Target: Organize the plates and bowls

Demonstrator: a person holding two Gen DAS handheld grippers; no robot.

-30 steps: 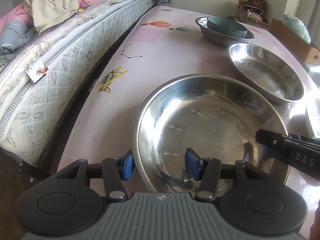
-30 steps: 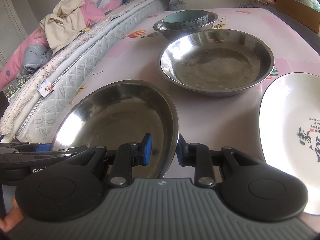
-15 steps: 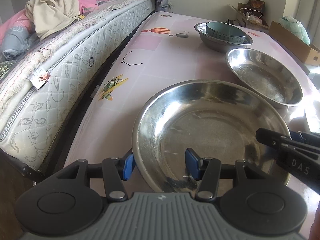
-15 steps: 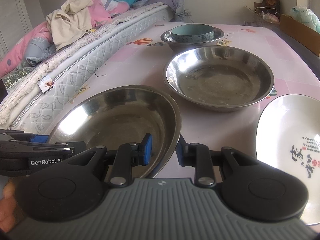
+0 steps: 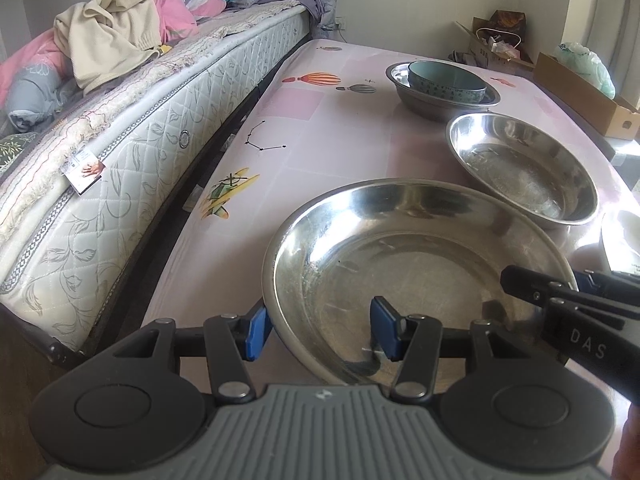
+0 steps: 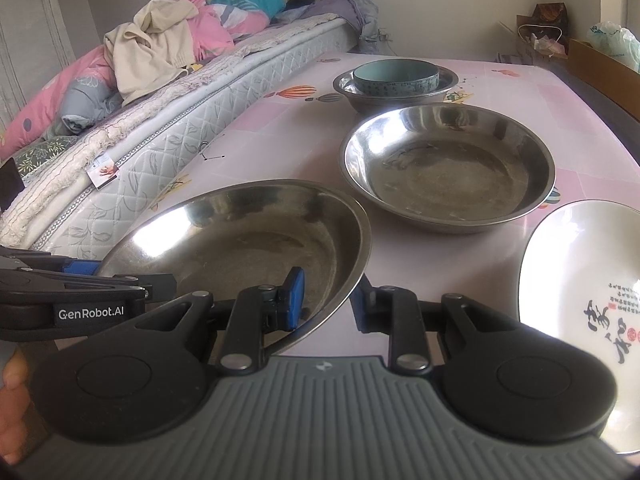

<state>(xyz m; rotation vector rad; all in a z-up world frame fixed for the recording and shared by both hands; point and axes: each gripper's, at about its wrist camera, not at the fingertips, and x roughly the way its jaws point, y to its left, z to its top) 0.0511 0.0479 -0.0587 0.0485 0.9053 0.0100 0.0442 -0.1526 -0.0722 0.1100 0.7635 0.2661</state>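
A large steel plate (image 5: pixel 416 272) is held between both grippers, its near rim tilted up above the pink table (image 5: pixel 320 128). My left gripper (image 5: pixel 320 330) straddles its near-left rim, jaws wide apart, one pad inside and one outside. My right gripper (image 6: pixel 328 300) is shut on the plate's right rim (image 6: pixel 356 272); it also shows at the right in the left wrist view (image 5: pixel 560 296). A second steel plate (image 6: pixel 448 168) lies behind. A teal bowl (image 6: pixel 396 76) sits in a small steel bowl (image 6: pixel 400 96) farther back. A white plate (image 6: pixel 588 304) lies at the right.
A mattress (image 5: pixel 120 152) piled with clothes (image 5: pixel 116 40) runs along the table's left edge. Cardboard boxes (image 5: pixel 580 92) stand beyond the table's far right. The table's left half (image 5: pixel 304 152) carries only printed pictures.
Both grippers and the held steel plate have risen and tipped back; the camera views look more level across the table. The grip on the plate is the same.
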